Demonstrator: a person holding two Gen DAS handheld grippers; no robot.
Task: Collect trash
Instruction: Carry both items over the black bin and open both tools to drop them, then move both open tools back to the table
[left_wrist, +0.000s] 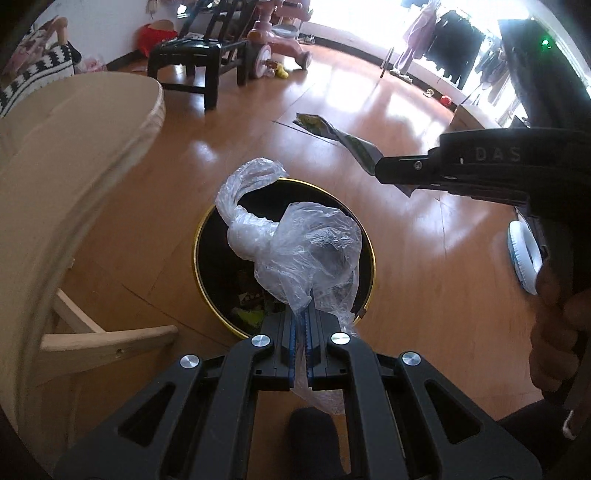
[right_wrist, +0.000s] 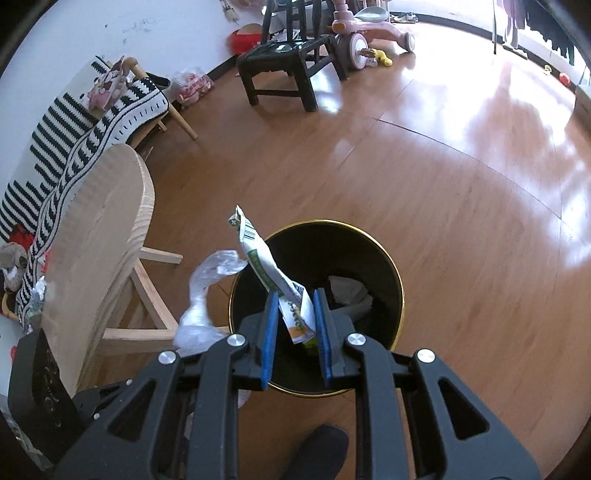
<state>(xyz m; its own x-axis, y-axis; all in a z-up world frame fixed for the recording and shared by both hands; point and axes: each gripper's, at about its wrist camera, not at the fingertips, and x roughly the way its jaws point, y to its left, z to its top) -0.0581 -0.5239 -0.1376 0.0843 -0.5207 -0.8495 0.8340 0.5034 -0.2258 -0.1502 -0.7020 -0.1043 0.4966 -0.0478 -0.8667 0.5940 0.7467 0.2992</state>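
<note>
We hold a clear plastic bag (left_wrist: 295, 243) pinched in the left claw (left_wrist: 302, 332); the right claw (right_wrist: 295, 328), blades parted, has a snack wrapper (right_wrist: 269, 273) between them. Both hang over the black gold-rimmed bin (right_wrist: 373, 254) on the floor, with wrappers and paper inside.
</note>
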